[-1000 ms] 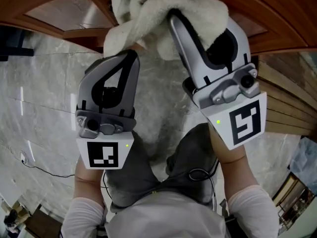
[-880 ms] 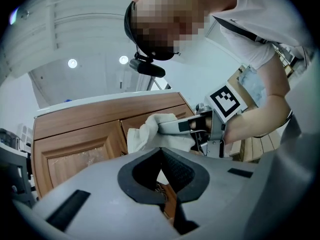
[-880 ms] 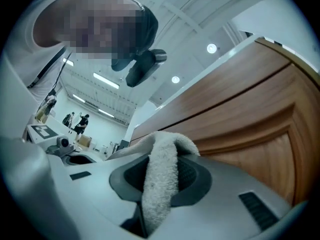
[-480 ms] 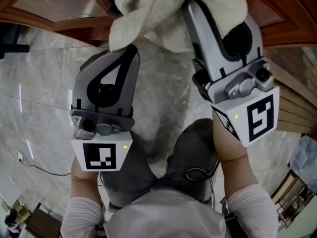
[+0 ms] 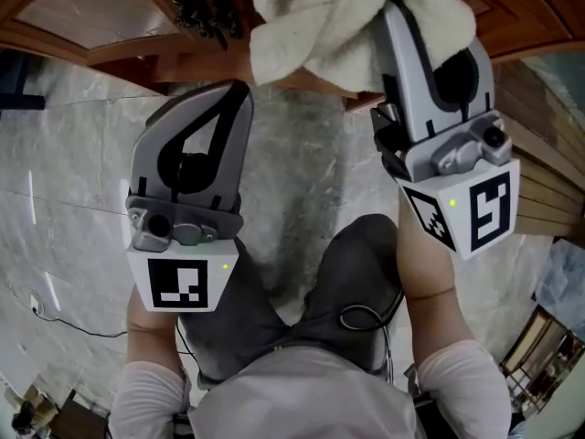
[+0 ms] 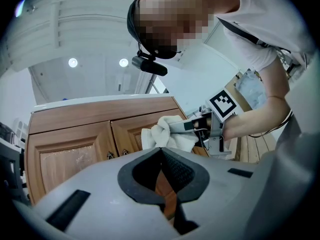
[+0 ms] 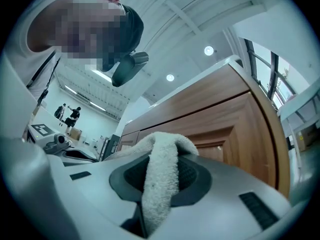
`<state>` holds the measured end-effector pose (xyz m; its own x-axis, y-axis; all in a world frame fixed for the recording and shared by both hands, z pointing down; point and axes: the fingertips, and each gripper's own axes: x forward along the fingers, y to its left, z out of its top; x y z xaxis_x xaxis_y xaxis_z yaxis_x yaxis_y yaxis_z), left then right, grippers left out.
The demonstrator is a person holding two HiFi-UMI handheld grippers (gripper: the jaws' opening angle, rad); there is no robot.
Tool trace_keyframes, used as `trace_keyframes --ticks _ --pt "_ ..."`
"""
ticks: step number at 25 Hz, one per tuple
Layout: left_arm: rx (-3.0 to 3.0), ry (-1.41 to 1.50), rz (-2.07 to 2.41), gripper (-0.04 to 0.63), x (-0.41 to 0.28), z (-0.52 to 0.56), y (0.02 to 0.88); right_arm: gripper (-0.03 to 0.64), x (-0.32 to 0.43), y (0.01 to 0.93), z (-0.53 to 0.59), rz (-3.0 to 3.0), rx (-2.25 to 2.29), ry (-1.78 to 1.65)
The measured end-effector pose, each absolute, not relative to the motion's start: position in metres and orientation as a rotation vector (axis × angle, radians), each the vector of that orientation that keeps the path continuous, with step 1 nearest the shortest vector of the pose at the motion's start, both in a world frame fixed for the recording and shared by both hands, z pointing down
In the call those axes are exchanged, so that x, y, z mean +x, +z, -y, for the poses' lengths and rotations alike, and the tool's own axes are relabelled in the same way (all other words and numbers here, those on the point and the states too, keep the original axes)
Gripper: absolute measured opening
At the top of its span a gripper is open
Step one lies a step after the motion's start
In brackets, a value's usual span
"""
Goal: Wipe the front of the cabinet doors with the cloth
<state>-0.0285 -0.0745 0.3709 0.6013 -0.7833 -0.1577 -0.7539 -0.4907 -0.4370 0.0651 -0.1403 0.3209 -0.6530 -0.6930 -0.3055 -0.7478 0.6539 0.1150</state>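
Observation:
A white fluffy cloth (image 5: 315, 21) is bunched against the brown wooden cabinet doors (image 5: 82, 16) at the top of the head view. My right gripper (image 5: 395, 9) is shut on the cloth, its tips buried in the folds. In the right gripper view a strip of cloth (image 7: 160, 179) runs down between the jaws, with the door panel (image 7: 220, 129) behind. My left gripper (image 5: 239, 91) hangs shut and holds nothing, just below the door's lower edge and left of the cloth. The left gripper view shows the doors (image 6: 70, 154), the cloth (image 6: 162, 134) and the right gripper pressed to them.
Dark ornate door handles (image 5: 196, 3) sit left of the cloth, where the two doors meet. Grey marble floor (image 5: 82, 172) lies below. Wooden slats (image 5: 539, 190) stand at the right. A thin cable (image 5: 64, 316) runs on the floor at lower left. My grey-trousered legs (image 5: 338, 291) are beneath the grippers.
The right gripper has carried the cloth rightward along the door front. The dark handles have come into sight. The left gripper has shifted only slightly.

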Motion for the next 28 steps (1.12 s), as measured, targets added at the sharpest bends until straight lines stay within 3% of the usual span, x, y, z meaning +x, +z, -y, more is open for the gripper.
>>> trace_keyframes --ticks 20,28 --pt "-2.393 -0.063 -1.118 0.018 0.022 0.067 0.364 0.092 0.156 0.303 0.122 -2.526 -1.41 0.421" --pt "-2.359 -0.09 -1.156 0.018 0.014 0.054 0.359 0.092 0.105 0.31 0.093 -2.589 -1.256 0.346"
